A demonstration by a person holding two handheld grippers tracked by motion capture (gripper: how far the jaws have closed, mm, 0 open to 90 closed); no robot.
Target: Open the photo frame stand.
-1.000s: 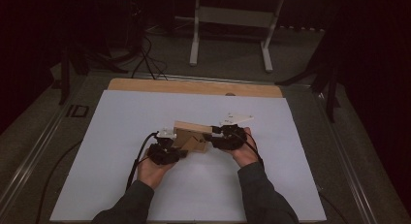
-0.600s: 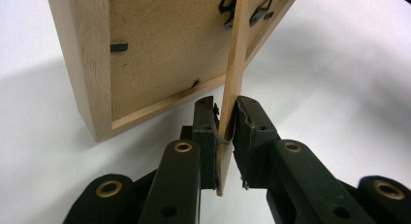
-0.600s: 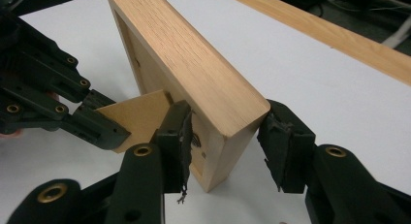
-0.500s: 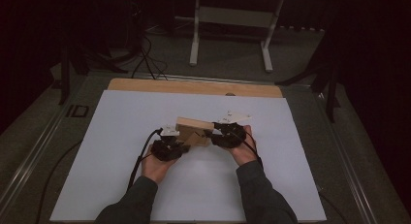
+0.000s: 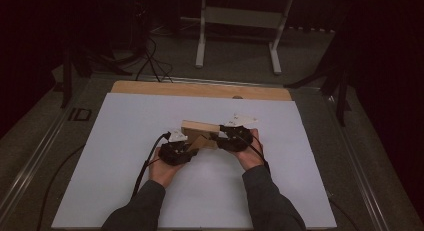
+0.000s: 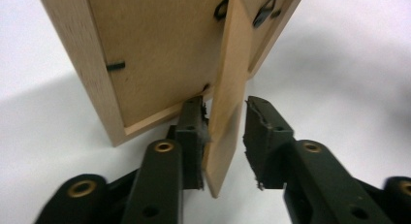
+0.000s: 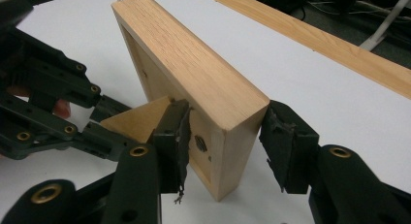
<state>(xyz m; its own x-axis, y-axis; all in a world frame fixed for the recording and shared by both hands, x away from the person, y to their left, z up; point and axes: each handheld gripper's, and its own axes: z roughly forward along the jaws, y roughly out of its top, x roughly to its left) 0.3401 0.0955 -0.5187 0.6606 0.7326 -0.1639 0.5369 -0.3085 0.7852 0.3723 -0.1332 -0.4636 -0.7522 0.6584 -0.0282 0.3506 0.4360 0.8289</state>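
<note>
1. Wooden and pale, the picture frame (image 5: 200, 128) stands on edge near the middle of the white table top (image 5: 125, 141), between your two hands, with its back turned toward you.
2. Your left gripper (image 5: 192, 147) sits at the frame's near left side. In the left gripper view its jaws are parted around the thin stand flap (image 6: 227, 103) that hangs off the frame's back board (image 6: 160, 54). The left jaw touches the flap, while a clear gap shows between the flap and the right jaw, so the gripper is not clamped.
3. Your right gripper (image 5: 218, 138) meets the frame's right end. In the right gripper view its jaws straddle the thick side rail of the frame (image 7: 203, 83): one jaw lies inside the recessed back against the rail, and the other stands just off the outer face with a sliver of white between them. That gripper is likewise apart, not pinching.
4. Small black turn clips (image 6: 115, 66) and a dark hanger (image 6: 264, 10) show on the back board in the left gripper view.
5. Your left gripper also appears at the left of the right gripper view, reaching toward the flap (image 7: 140, 120).
6. A bare wooden strip (image 5: 200, 89) runs along the table's far edge, beyond the white sheet.
7. Dark sleeves (image 5: 270, 201) cover both your forearms.
</note>
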